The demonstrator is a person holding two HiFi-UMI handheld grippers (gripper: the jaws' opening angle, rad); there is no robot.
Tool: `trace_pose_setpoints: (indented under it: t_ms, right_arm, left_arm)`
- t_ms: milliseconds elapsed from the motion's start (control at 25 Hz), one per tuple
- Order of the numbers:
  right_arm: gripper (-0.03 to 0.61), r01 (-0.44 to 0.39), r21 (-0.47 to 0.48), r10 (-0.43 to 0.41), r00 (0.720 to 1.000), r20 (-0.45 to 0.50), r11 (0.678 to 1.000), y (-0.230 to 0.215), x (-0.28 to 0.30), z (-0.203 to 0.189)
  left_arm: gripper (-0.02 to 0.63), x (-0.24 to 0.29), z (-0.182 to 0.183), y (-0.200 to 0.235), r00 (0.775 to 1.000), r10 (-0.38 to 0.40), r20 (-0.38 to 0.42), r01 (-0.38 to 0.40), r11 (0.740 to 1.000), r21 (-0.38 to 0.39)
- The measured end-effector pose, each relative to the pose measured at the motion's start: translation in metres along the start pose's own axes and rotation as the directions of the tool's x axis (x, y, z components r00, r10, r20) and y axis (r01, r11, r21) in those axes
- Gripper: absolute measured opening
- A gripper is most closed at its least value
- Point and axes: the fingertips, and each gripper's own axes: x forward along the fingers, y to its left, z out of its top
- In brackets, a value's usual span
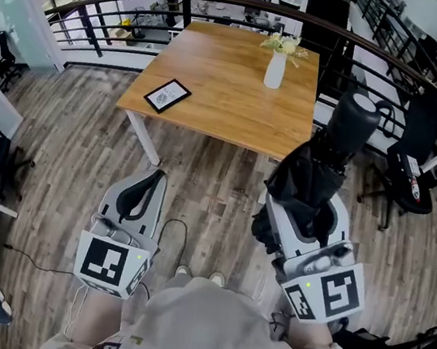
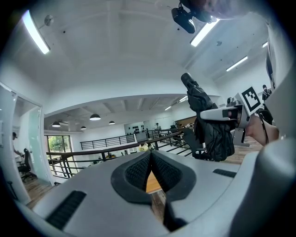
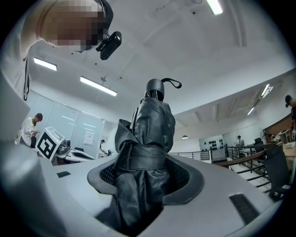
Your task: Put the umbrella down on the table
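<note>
A folded black umbrella [image 1: 324, 160] stands clamped between the pads of my right gripper [image 1: 310, 205], its round handle end [image 1: 355, 113] pointing away toward the table. In the right gripper view the umbrella [image 3: 147, 152] fills the space between the jaws, strapped at the waist, its handle [image 3: 155, 87] on top. The wooden table [image 1: 224, 88] lies ahead of me. My left gripper [image 1: 143, 193] hangs low at the left, shut with nothing in it; in the left gripper view its pads [image 2: 138, 172] meet, and the umbrella [image 2: 210, 125] shows at the right.
On the table stand a white vase with flowers [image 1: 276, 65] and a framed picture [image 1: 168, 95] near its left front corner. A dark curved railing [image 1: 229, 5] runs behind the table. Black office chairs [image 1: 407, 150] stand at the right. Wood floor separates me from the table.
</note>
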Motion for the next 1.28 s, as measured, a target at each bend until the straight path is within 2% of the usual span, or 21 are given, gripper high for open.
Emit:
trace_pose_setpoints:
  t_ms: [240,720,1040,1280]
  right_arm:
    - [0.259,0.019,0.041,-0.018,1.0,-0.016,0.999,-0.016,-0.011,-0.011]
    - [0.259,0.05,0.027,-0.049,0.998,-0.04,0.998,-0.045,0.004,-0.035]
    - [0.259,0.053,0.015,-0.052,0.996,-0.071,0.999,-0.067,0.052,-0.055]
    - [0.259,0.033,0.004,-0.033,0.994,-0.1,0.999,-0.082,0.112,-0.073]
  left_arm:
    - [0.017,0.001,0.008,-0.001,0.997,0.055,0.049,-0.052,0.997,-0.055]
    - [0.017,0.037,-0.01,-0.009,1.0,0.002,0.03,0.0,0.999,-0.046]
    - [0.017,0.082,-0.022,0.021,0.999,0.0,0.036,0.002,0.998,-0.058]
    - [0.017,0.126,-0.039,0.058,1.0,0.002,0.008,-0.002,0.997,-0.083]
